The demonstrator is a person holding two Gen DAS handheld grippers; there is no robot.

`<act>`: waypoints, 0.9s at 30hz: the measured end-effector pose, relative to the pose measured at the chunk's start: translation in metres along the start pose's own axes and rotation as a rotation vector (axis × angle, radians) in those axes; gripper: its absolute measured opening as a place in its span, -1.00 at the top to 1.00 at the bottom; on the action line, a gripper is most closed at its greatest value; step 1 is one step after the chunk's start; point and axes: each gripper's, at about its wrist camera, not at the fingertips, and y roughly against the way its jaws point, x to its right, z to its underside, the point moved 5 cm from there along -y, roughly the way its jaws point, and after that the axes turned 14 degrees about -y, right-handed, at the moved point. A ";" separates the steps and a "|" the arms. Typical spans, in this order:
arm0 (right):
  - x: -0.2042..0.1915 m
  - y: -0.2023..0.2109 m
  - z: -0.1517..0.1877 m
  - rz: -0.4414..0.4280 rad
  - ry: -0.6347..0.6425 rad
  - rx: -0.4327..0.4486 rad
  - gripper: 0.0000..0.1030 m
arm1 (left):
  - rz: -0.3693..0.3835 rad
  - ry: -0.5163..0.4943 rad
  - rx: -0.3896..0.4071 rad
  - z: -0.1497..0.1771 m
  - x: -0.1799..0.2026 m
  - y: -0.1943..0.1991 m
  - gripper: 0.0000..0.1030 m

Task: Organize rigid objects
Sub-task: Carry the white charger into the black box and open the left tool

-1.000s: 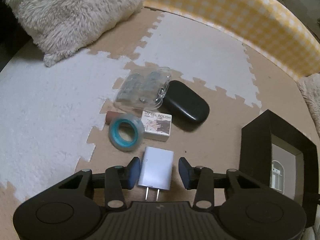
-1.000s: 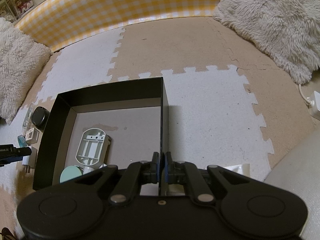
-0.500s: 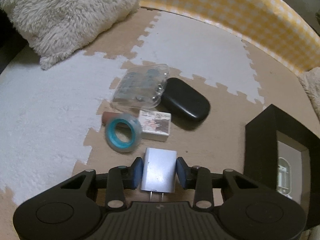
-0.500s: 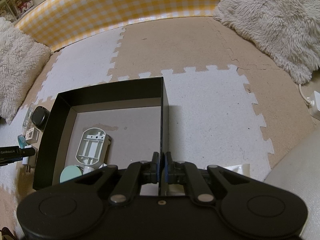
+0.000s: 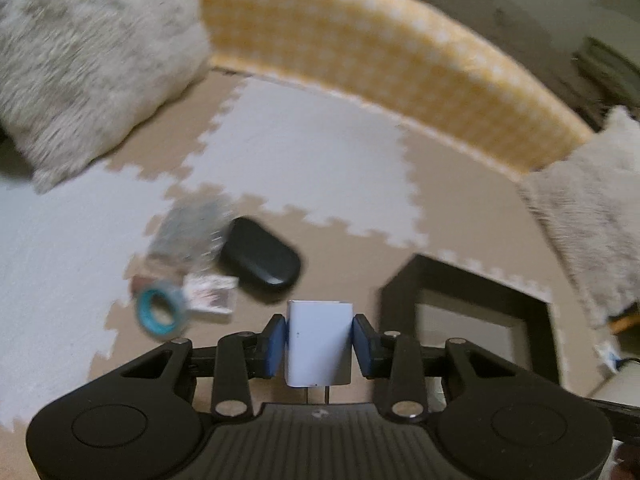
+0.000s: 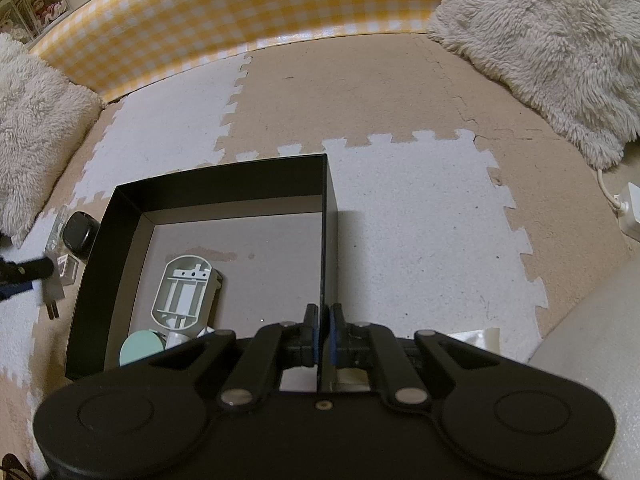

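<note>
On a floor of interlocking foam puzzle mats, beige and white tiles alternating, the scene is fenced at the far side by a low yellow-and-white gingham bumper. Shaggy cream cushions lie against it at both ends. At the right edge of the right wrist view a white power strip and its cord lie on the mat, and shelves with small figures show beyond the bumper at top left.

The left gripper is clenched on a white wall charger, its blue pads pressing both sides and the prongs pointing back toward the camera; the charger is clear of the mat. Beyond it, blurred, sit a teal-cored roll of tape, a small printed carton, a black oval case and a clear plastic box, clustered close together.

The right gripper is closed tight on the right wall of a black open box, which holds a white plastic bracket and a mint-green disc.
</note>
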 end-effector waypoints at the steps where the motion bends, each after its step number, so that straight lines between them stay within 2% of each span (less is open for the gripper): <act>1: 0.000 0.000 0.000 0.000 -0.001 0.000 0.89 | 0.017 -0.010 0.009 -0.002 0.006 0.003 0.27; 6: 0.000 0.000 0.000 0.000 0.000 0.000 0.89 | 0.093 -0.064 0.038 -0.007 0.039 0.013 0.27; 11: -0.001 0.000 0.002 0.005 0.006 -0.001 0.89 | 0.139 -0.124 0.033 -0.007 0.066 0.007 0.27; 18: -0.002 0.000 0.003 0.008 0.009 -0.004 0.89 | 0.125 -0.210 0.006 0.000 0.083 -0.014 0.27; 24: -0.002 0.000 0.002 0.009 0.011 -0.006 0.89 | 0.094 -0.250 0.026 0.001 0.085 -0.019 0.25; 27: -0.002 0.000 0.003 0.008 0.009 -0.009 0.89 | 0.076 -0.252 0.024 0.002 0.084 -0.019 0.08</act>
